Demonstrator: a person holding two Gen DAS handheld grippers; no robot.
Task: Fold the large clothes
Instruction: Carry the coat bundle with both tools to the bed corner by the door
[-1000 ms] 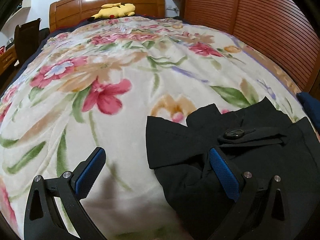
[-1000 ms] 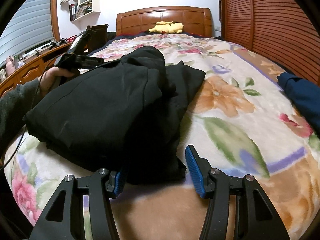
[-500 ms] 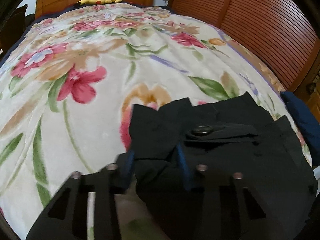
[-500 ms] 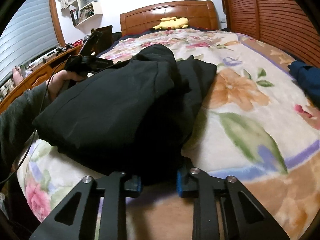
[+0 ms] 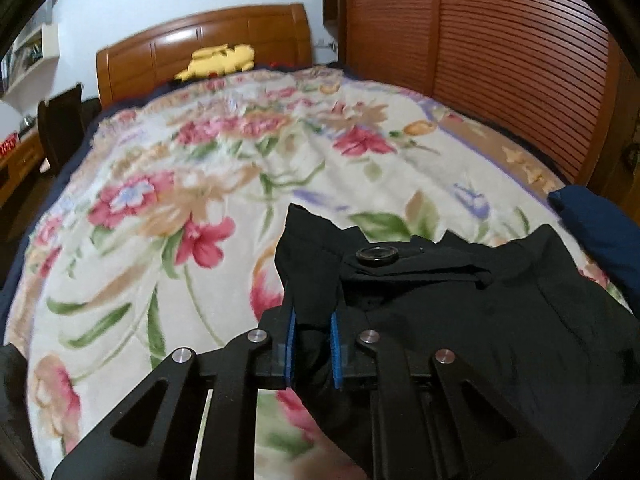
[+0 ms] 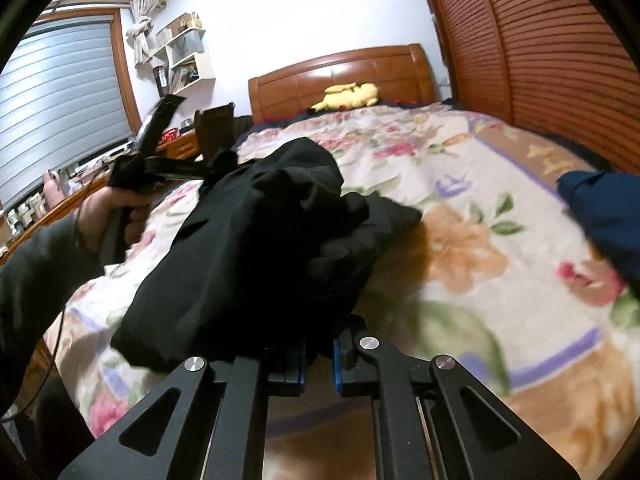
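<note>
We see the black garment (image 5: 460, 320) bunched on the floral bedspread (image 5: 160, 208), well short of the headboard (image 5: 208, 44) and near the blue cloth (image 5: 600, 232) at the bedspread's right edge. The left gripper (image 5: 312, 344) has just been closing and now pinches a fold at the garment's near corner, beside its button (image 5: 376, 255). The right gripper (image 6: 319, 356), jaws nearly together, seems clamped on the garment's near hem, though motion blur leaves the contact unclear.
</note>
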